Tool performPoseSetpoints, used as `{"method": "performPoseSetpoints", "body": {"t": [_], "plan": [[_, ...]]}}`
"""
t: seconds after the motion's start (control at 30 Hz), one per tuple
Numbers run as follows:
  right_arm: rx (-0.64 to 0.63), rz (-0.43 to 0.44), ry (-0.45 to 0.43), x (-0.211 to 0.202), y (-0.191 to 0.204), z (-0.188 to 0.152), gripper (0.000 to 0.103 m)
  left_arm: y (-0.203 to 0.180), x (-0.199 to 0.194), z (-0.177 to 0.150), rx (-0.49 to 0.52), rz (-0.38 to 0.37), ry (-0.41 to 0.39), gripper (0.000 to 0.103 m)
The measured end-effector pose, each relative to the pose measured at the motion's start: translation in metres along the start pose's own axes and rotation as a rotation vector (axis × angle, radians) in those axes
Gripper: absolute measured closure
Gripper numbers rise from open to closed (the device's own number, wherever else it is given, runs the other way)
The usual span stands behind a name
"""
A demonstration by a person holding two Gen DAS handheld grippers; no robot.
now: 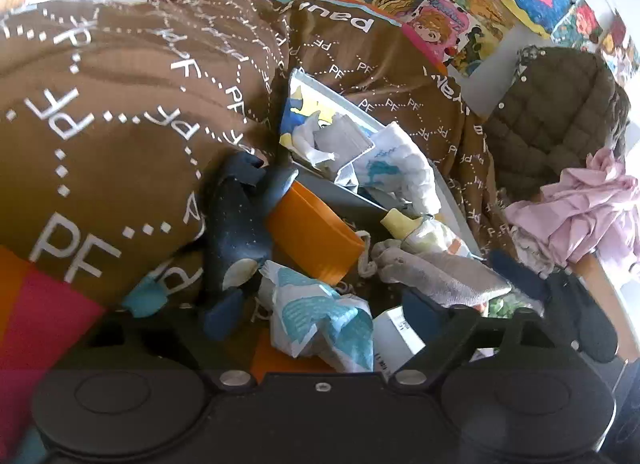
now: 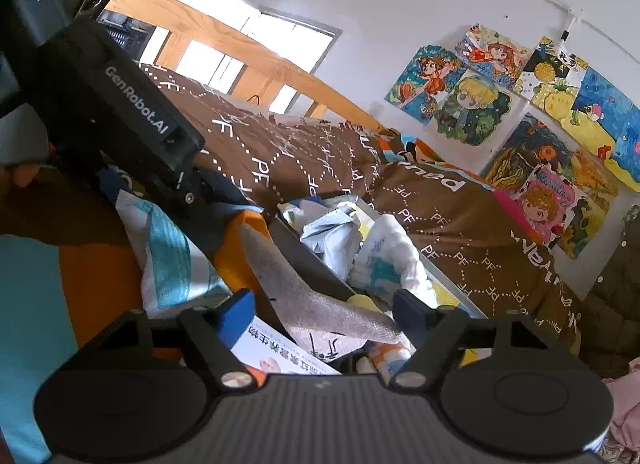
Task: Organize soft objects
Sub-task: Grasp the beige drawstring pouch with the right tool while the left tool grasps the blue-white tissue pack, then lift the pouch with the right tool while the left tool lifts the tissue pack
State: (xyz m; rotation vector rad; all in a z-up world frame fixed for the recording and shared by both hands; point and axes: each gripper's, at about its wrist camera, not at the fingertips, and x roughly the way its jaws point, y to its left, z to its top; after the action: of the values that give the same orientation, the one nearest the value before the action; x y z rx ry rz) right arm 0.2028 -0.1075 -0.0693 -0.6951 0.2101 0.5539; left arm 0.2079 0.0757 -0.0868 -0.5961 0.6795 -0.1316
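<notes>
1. Lying across a bed, a brown quilt printed with white "PF" letters bulges up on the left of the left wrist view, with a heap of soft things in the hollow beside it.
2. The left tongs stand spread; their blue fingertips sit on either side of a crumpled white-and-teal cloth, which lies between them, though whether they touch it cannot be told.
3. A dark navy plush toy leans against an orange bowl just behind that cloth.
4. To the right of the bowl rests a grey sock (its cuff toward the bowl), and past it a small yellow-topped bottle.
5. A grey tray farther back holds a white quilted cloth with a blue print and crumpled paper.
6. The right tongs are parted too, one blue fingertip at the left, the other dark at the right; the grey sock runs between them above a printed leaflet, contact unclear.
7. The left gripper's black body crosses the upper left of the right wrist view.
8. Children's drawings cover the wall, and a pink garment lies below an olive puffer jacket at the right.
</notes>
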Motion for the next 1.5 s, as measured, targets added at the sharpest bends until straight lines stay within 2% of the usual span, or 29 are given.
{"method": "performPoseSetpoints", "body": {"t": [0.13, 0.23, 0.37, 0.53, 0.67, 0.93, 1.3, 1.5], "plan": [[-0.023, 0.012, 0.027, -0.001, 0.002, -0.001, 0.033, 0.003, 0.002, 0.000, -0.025, -0.021, 0.012, 0.033], [-0.050, 0.018, 0.036, -0.001, 0.004, -0.002, 0.040, 0.002, 0.003, 0.000, -0.008, -0.026, 0.017, 0.050], [-0.051, 0.025, 0.043, -0.002, 0.005, -0.001, 0.052, 0.000, 0.004, -0.002, 0.014, -0.036, 0.021, 0.054], [-0.052, 0.039, 0.055, -0.002, 0.006, -0.001, 0.074, 0.000, 0.002, -0.003, 0.028, -0.039, 0.005, 0.059], [-0.045, 0.045, 0.052, -0.004, 0.005, 0.001, 0.084, -0.001, 0.000, -0.003, 0.040, -0.046, -0.006, 0.060], [-0.016, -0.002, -0.014, -0.016, -0.001, 0.006, 0.091, -0.009, -0.011, -0.003, 0.101, -0.066, -0.063, 0.062], [-0.055, -0.151, -0.144, -0.043, -0.007, 0.014, 0.092, -0.022, -0.038, -0.003, 0.189, -0.101, -0.212, 0.062], [-0.023, -0.202, -0.180, -0.058, -0.017, 0.017, 0.093, -0.039, -0.057, -0.009, 0.286, -0.102, -0.287, 0.062]]}}
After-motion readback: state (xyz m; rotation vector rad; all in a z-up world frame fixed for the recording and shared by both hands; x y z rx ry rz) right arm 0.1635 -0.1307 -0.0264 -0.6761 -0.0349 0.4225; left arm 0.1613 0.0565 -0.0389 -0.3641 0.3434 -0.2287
